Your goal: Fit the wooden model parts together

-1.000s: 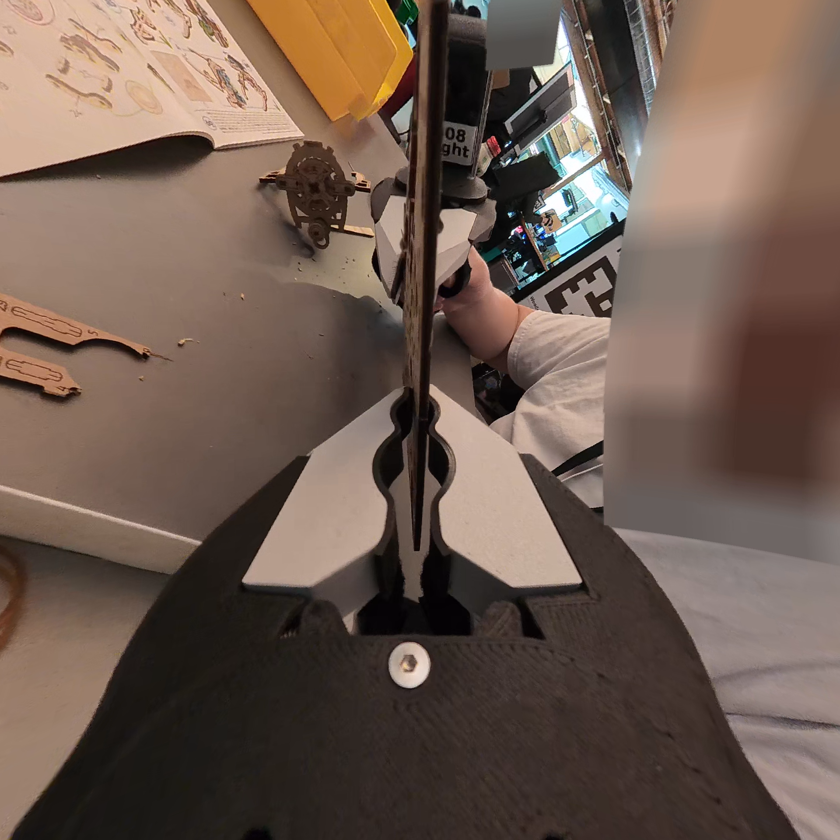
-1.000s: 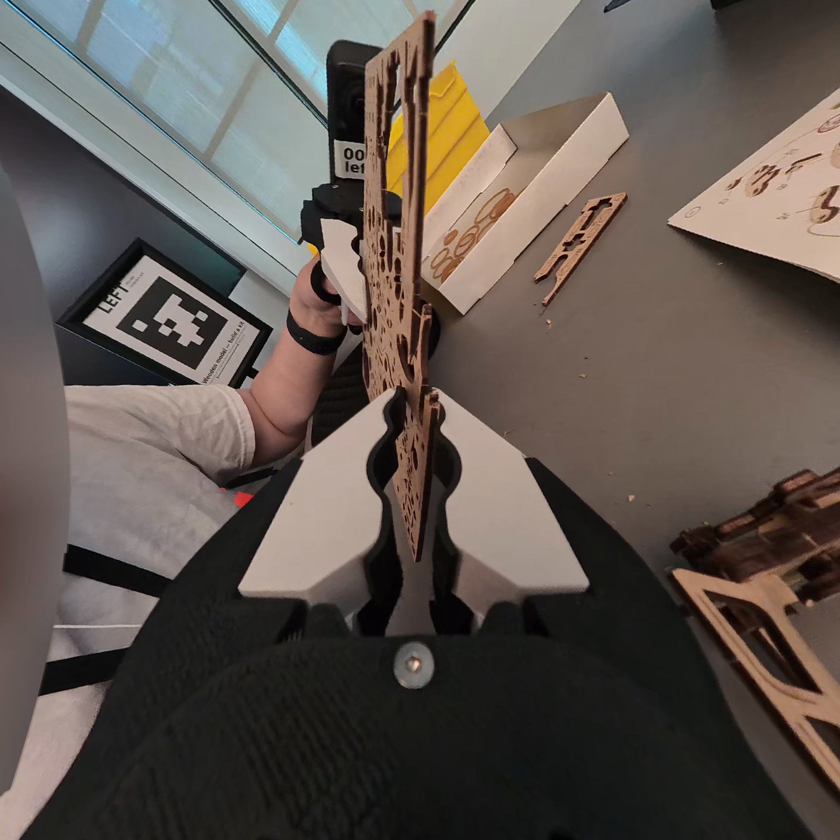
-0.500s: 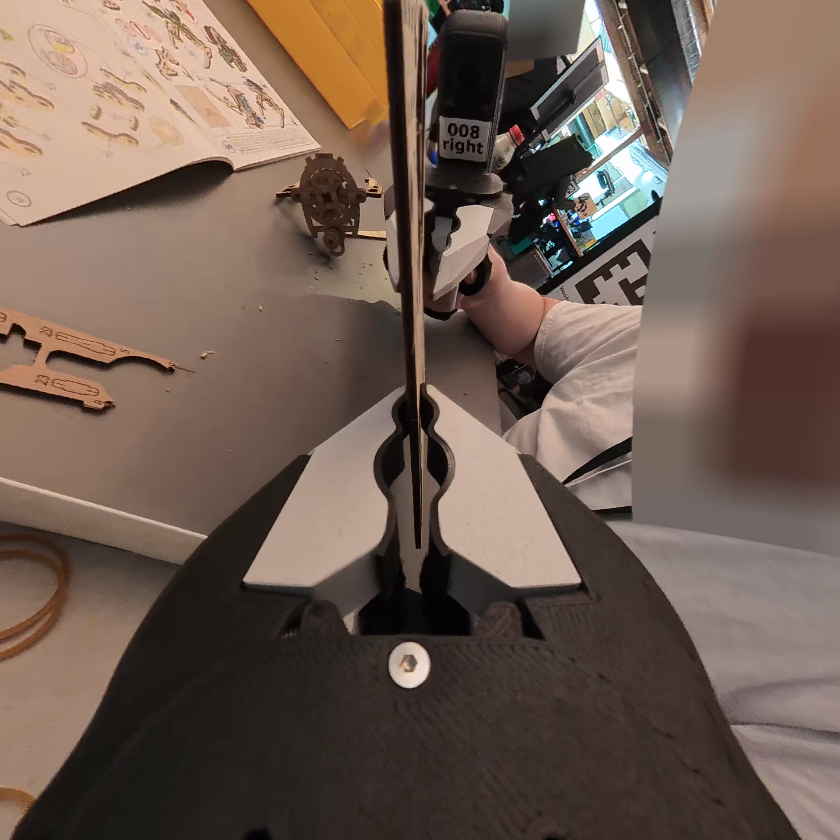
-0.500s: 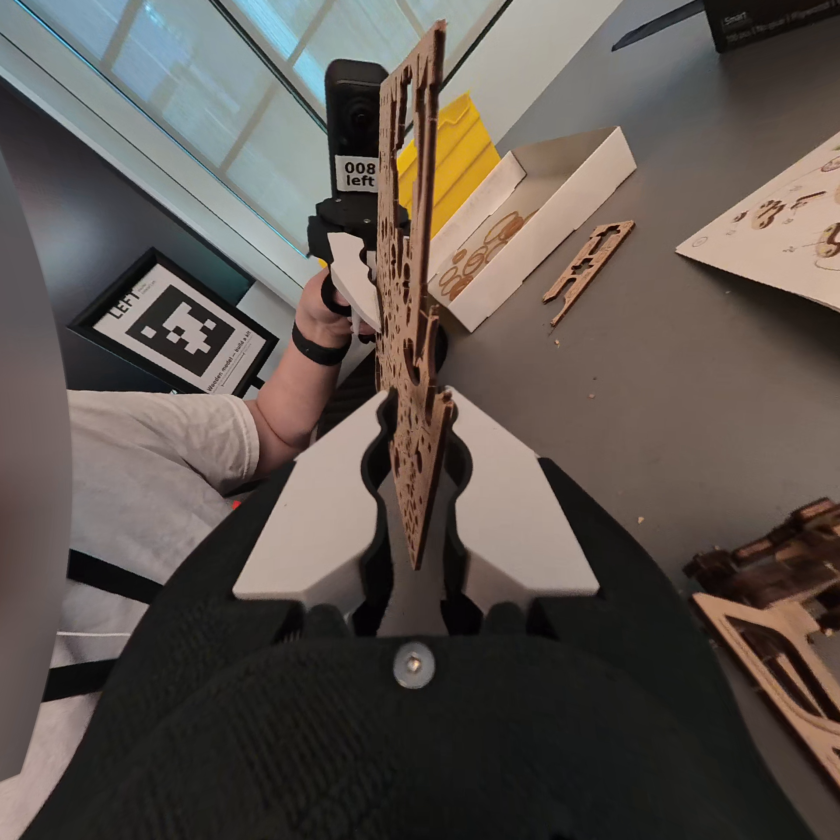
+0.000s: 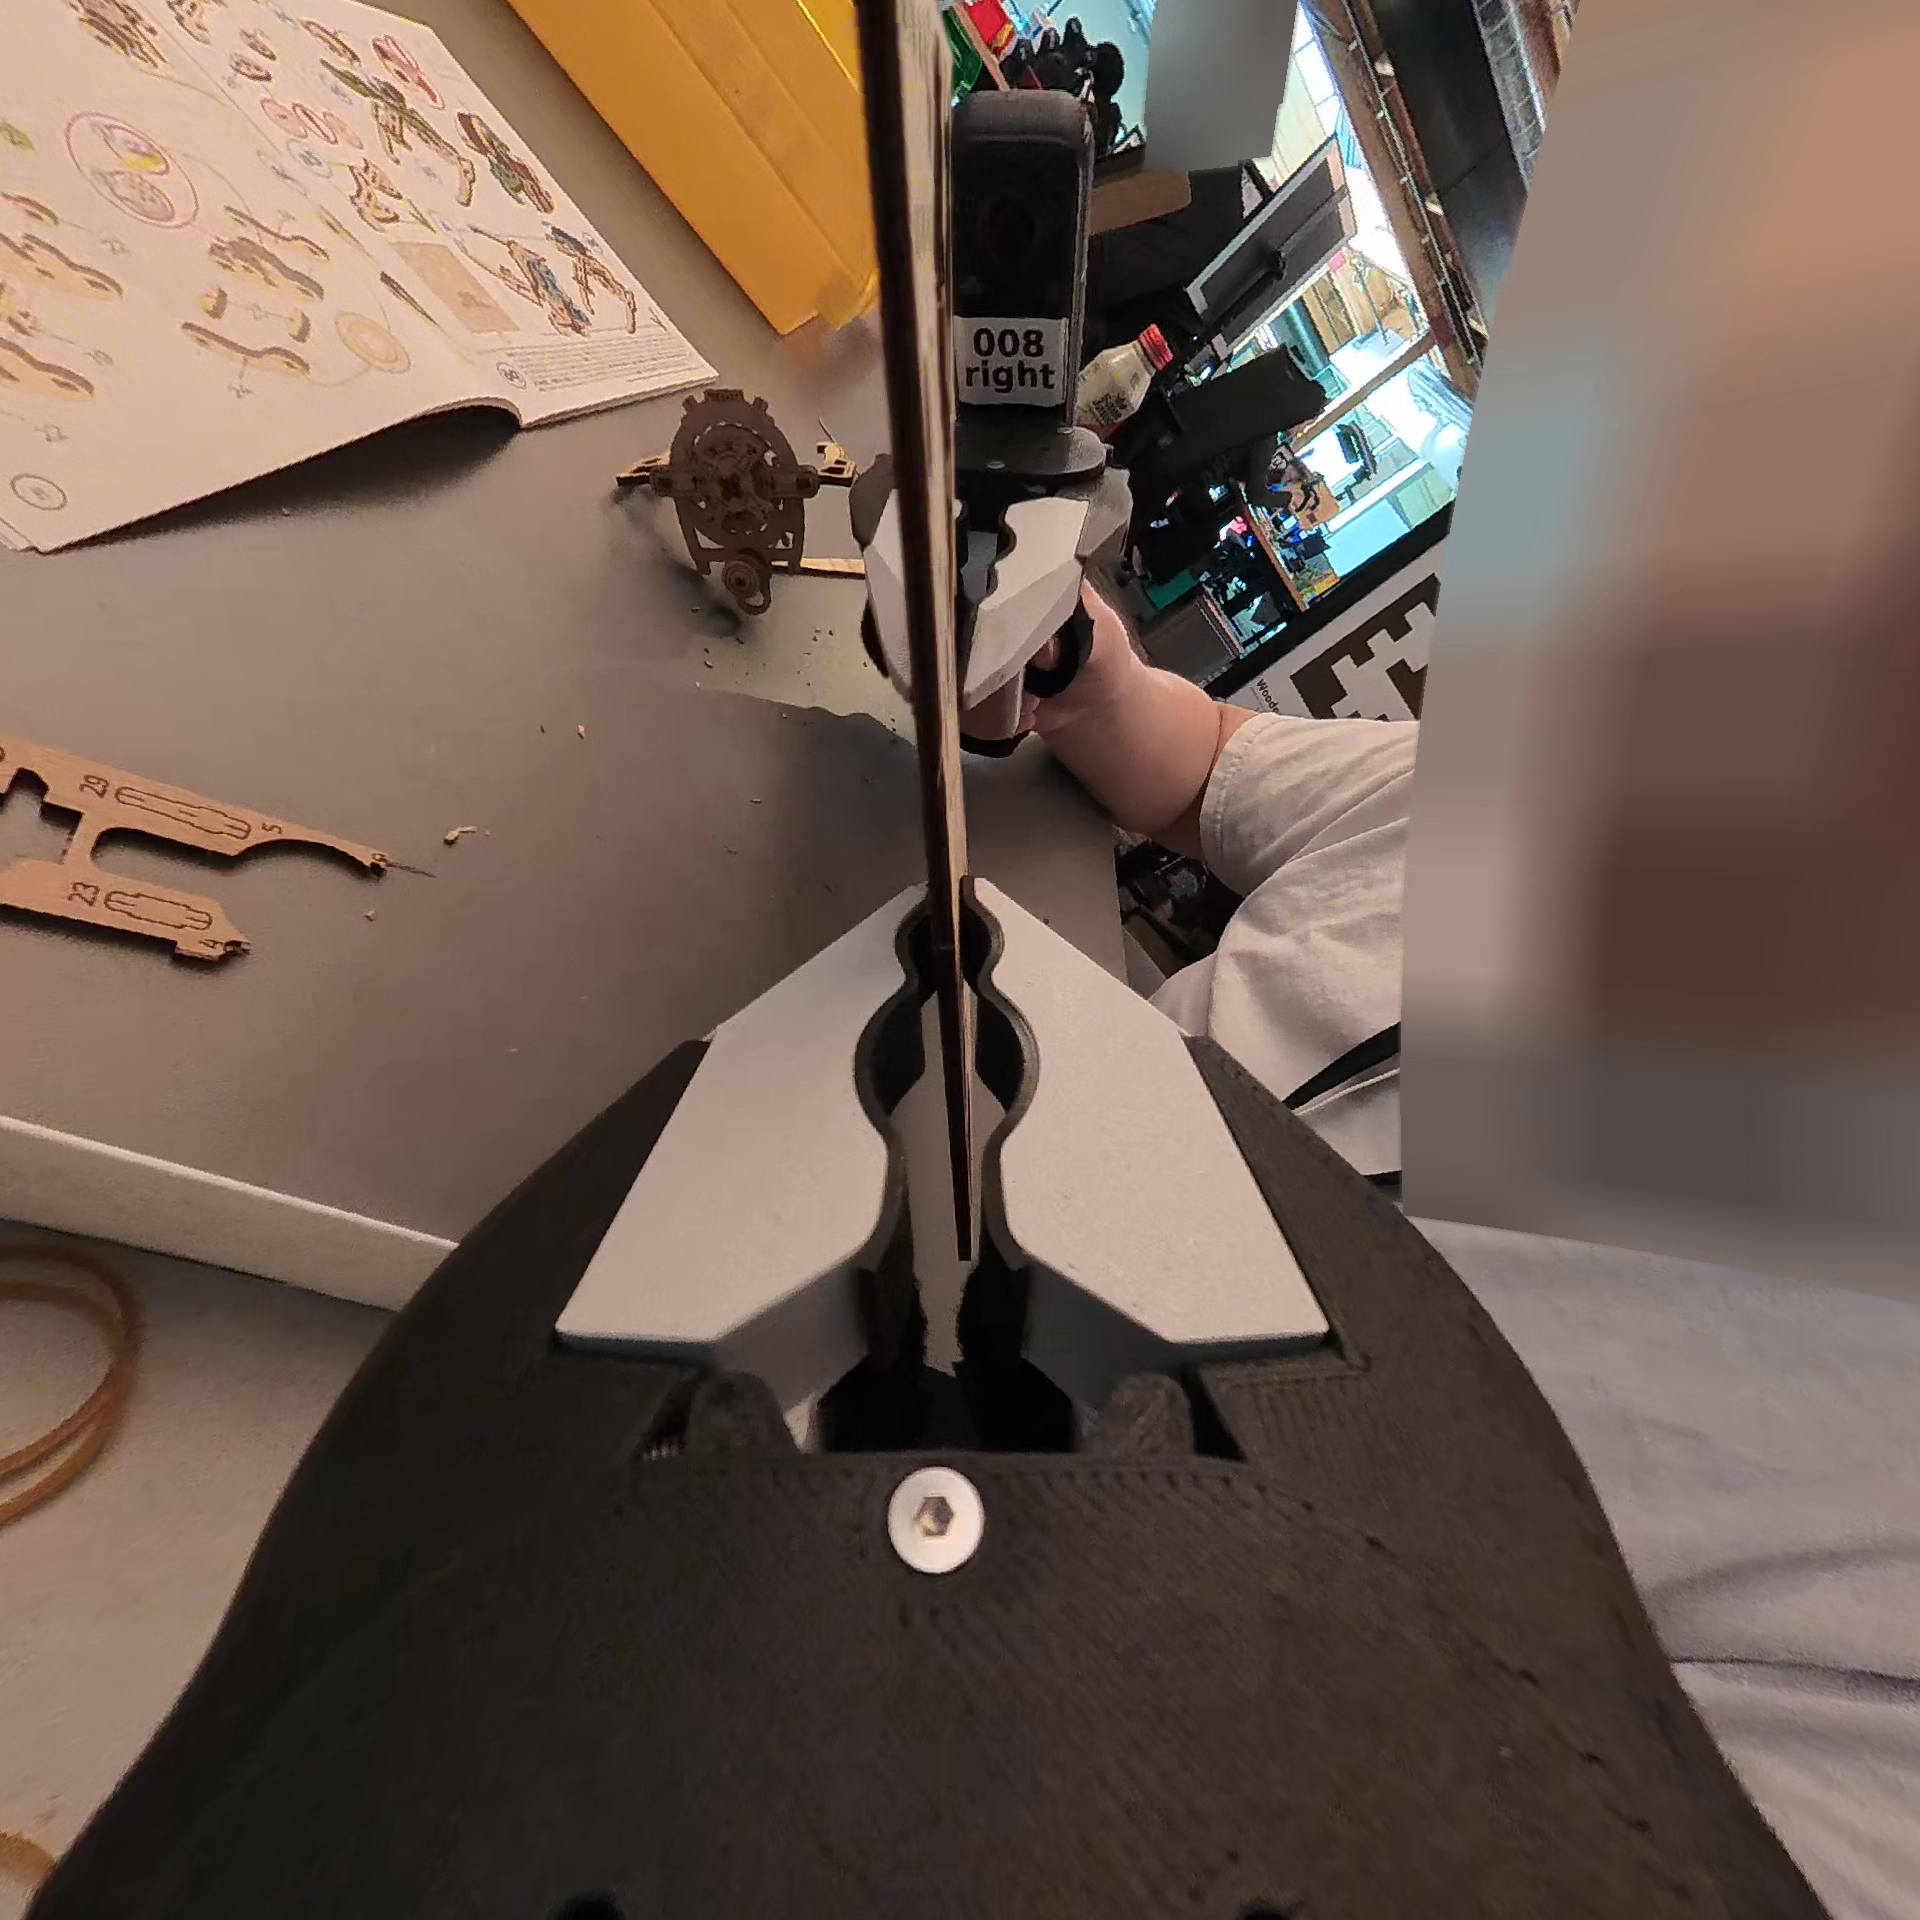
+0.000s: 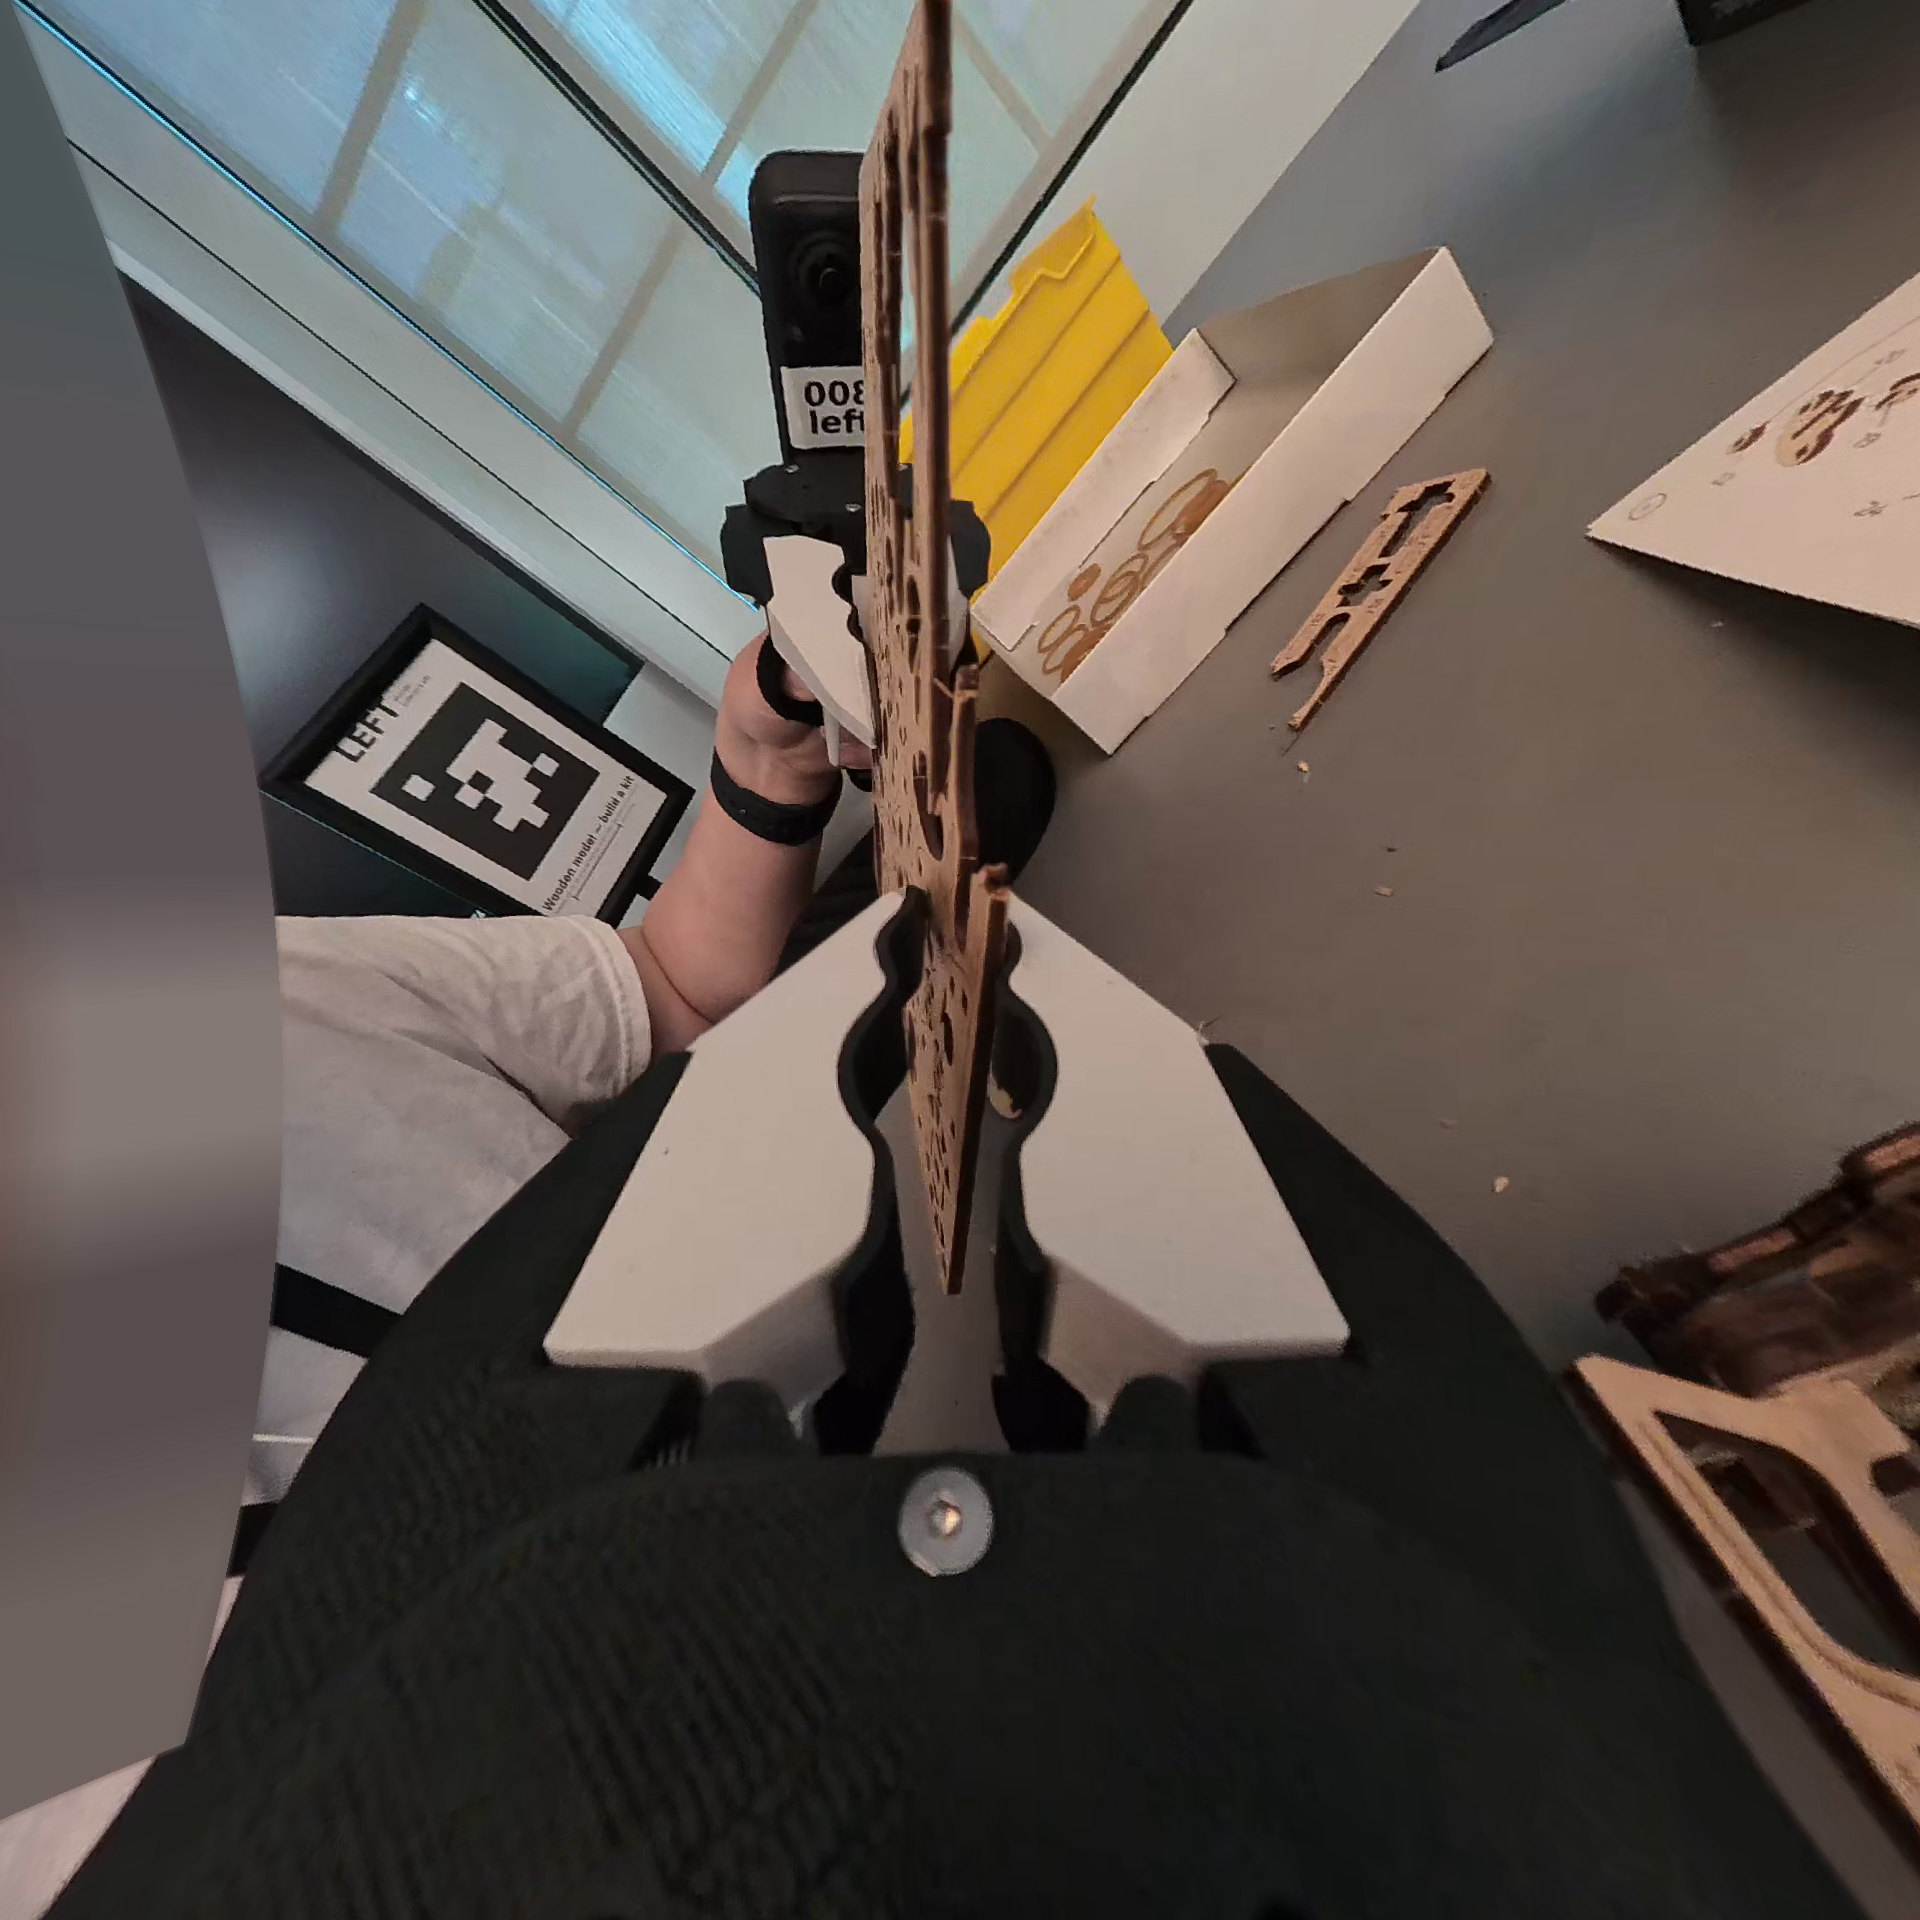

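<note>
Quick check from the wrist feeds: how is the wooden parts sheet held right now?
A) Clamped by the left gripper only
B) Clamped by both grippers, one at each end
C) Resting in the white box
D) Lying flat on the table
B: the wooden parts sheet stands on edge between the right gripper and the left gripper, each shut on an end.

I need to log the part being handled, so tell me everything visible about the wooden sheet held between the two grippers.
The wooden sheet is a thin, flat, light-brown laser-cut panel, riddled with holes and empty slots. It is held off the grey table, edge-on to both cameras, so the left wrist view shows only its dark edge. The right gripper clamps one end and the left gripper the other; nothing else touches it.
</note>
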{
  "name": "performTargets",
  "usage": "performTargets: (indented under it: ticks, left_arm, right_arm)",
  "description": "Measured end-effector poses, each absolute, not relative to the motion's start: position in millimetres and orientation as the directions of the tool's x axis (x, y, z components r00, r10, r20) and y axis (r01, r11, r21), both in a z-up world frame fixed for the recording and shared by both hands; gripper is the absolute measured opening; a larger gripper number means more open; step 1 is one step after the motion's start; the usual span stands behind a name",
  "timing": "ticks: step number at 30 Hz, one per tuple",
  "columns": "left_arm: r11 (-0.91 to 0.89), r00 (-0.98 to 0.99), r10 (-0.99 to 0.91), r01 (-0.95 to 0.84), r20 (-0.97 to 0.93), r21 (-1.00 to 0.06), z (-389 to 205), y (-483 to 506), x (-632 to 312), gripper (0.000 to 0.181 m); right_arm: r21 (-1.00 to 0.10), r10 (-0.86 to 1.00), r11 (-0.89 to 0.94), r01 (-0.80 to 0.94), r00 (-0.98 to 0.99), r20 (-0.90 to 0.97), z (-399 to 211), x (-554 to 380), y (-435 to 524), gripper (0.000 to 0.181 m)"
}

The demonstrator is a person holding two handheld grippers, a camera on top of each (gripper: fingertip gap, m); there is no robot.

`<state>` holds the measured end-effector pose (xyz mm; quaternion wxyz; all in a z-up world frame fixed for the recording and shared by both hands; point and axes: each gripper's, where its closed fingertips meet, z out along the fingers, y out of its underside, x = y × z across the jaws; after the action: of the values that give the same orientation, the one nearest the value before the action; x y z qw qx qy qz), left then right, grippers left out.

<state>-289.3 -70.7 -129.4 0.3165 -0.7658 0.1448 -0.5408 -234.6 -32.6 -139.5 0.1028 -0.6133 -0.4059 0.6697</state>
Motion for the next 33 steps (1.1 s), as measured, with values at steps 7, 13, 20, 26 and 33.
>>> performTargets:
  ticks: [7,13,20,26,33]
  left_arm:
    - [-0.77,0.36,-0.547,0.136,0.756,-0.623,-131,-70,-285,0.001]
    - [-0.766,0.369,-0.549,0.136,0.75,-0.628,-131,-70,-279,0.001]
    - [-0.741,0.383,-0.588,0.096,0.712,-0.664,-127,-76,-274,0.002]
    - [-0.727,0.393,-0.608,0.075,0.69,-0.683,-126,-77,-272,0.002]
    - [-0.715,0.398,-0.607,0.103,0.688,-0.691,-121,-73,-279,0.0]
  right_arm:
    - [-0.664,0.635,-0.656,0.359,-0.213,-0.742,-143,-233,-27,0.006]
    - [-0.696,0.681,-0.628,0.348,-0.188,-0.708,-142,-230,-23,0.007]
    - [-0.689,0.673,-0.636,0.347,-0.186,-0.716,-136,-228,-25,0.006]
    - [-0.691,0.675,-0.631,0.352,-0.189,-0.713,-134,-227,-25,0.005]
    - [-0.711,0.653,-0.624,0.324,-0.283,-0.702,-120,-228,-31,0.003]
